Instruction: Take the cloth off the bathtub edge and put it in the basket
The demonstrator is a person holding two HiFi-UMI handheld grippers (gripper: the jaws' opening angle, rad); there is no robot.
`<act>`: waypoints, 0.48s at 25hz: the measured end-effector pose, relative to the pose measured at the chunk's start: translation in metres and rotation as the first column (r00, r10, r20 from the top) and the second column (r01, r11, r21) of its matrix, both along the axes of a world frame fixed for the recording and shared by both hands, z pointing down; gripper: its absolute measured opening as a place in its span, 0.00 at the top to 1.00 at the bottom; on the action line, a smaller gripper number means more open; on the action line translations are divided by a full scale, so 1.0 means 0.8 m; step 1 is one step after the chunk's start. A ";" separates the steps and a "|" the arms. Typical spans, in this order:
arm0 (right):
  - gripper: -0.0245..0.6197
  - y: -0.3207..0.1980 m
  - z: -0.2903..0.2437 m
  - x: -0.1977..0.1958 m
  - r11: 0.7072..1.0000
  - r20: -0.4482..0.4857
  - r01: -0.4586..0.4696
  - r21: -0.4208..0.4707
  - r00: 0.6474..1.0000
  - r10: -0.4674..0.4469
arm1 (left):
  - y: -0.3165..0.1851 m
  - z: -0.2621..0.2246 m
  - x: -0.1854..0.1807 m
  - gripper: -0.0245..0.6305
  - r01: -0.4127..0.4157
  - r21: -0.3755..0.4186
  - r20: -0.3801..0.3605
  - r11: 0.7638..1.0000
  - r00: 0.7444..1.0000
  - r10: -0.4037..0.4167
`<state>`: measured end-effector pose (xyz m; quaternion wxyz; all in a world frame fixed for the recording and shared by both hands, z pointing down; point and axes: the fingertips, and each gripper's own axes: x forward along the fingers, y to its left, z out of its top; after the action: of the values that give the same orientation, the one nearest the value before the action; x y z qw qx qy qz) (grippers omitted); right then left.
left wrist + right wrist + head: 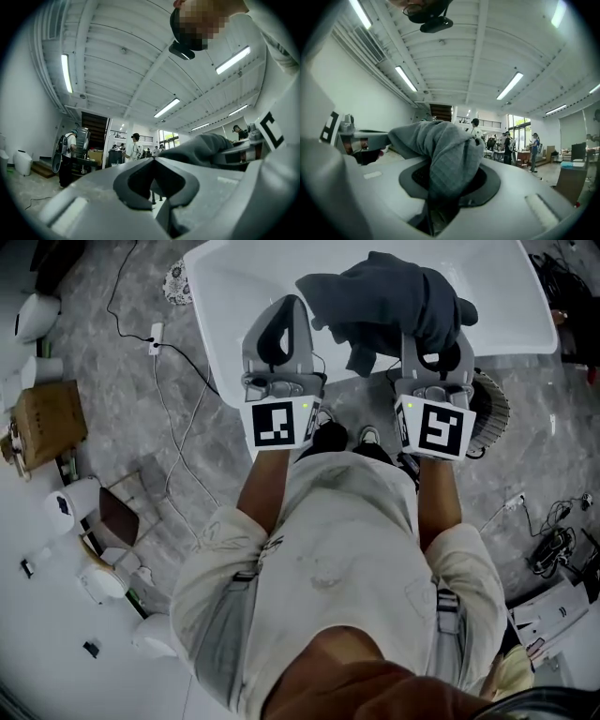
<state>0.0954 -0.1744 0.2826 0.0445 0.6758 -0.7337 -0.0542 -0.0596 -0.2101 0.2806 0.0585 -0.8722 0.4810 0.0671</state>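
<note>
A dark grey cloth [389,301] hangs bunched over my right gripper [433,343], which is shut on it and held up above the white bathtub [234,296]. In the right gripper view the cloth [445,150] fills the space between the jaws and hides their tips. My left gripper [289,304] is raised beside it to the left, shut with nothing in it; in the left gripper view its jaws [153,161] meet at the tip and the cloth [206,145] shows at the right. A round basket [495,409] stands on the floor beside the tub, partly hidden behind the right gripper.
Cables [178,390] run over the grey marble floor left of the tub. A cardboard box [42,423] and white devices [103,582] sit at the far left, more cables and gear [553,549] at the right. Both gripper views show people [136,147] standing far off.
</note>
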 end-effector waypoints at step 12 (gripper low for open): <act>0.78 0.055 -0.031 0.093 0.982 0.041 -0.183 0.049 0.983 0.181 | 0.035 -0.013 0.066 0.96 -0.097 0.003 0.010 0.995 0.995 0.097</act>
<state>0.1700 -0.1305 0.2579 0.0181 0.7418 -0.6680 -0.0566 -0.0067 -0.1822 0.2706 0.0590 -0.8949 0.4374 0.0664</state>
